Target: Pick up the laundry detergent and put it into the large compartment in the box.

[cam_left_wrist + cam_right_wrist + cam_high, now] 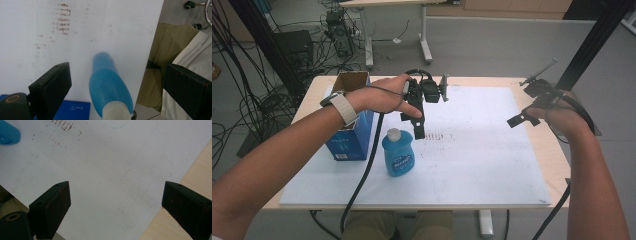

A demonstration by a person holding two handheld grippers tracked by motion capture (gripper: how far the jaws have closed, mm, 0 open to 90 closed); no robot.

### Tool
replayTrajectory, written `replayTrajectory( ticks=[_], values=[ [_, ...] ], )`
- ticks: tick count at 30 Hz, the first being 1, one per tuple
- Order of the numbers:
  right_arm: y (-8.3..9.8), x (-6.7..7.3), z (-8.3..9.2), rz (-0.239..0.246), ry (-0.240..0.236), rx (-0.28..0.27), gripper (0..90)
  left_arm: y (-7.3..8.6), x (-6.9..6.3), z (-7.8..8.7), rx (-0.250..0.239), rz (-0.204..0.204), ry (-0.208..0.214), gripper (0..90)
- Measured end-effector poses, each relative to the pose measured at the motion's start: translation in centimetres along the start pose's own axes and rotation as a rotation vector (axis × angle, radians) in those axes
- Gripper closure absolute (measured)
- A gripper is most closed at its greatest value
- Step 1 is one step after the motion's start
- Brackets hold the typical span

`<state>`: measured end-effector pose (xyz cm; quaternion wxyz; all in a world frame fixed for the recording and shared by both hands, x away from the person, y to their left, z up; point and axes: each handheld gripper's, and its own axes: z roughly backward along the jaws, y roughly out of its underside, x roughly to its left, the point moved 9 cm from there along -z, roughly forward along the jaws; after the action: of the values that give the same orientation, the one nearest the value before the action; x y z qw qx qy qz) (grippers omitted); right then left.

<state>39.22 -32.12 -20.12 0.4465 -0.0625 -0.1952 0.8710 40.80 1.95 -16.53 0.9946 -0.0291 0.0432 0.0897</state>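
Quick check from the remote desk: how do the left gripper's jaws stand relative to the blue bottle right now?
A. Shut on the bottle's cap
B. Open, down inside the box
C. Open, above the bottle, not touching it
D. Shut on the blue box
C: in the left gripper view the left gripper has its jaws wide apart, with the blue bottle standing below and between them, clear of both pads; the high view also shows it above the bottle.

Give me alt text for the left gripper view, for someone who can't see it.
A blue bottle with a white cap stands between the open left gripper and below it, untouched by either black jaw. It stands on a white mat marked with brown smudges; a blue box corner shows at the bottom.
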Motion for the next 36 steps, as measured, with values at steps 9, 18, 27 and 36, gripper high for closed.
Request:
replayTrajectory(
  ticks=[9, 18, 27, 36],
  values=[
    [-0.14, 0.23, 0.13, 0.007, 0.010, -0.004, 8.6, 0.25, -0.12, 0.15, -0.003, 0.016, -0.007, 8.6],
    [-0.09, 0.49, 0.06, 0.009, 0.016, 0.000, 8.6, 0.39, -0.44, 0.33, 0.008, 0.035, -0.015, 8.6],
    [0.33, 0.42, 0.33, 0.007, 0.031, -0.002, 8.5, 0.46, -0.69, 0.44, -0.007, 0.051, -0.012, 8.6],
    [0.28, 0.66, 0.10, 0.017, 0.027, -0.003, 8.6, 0.68, -0.84, 0.54, -0.002, 0.079, -0.020, 8.0]
  ],
)
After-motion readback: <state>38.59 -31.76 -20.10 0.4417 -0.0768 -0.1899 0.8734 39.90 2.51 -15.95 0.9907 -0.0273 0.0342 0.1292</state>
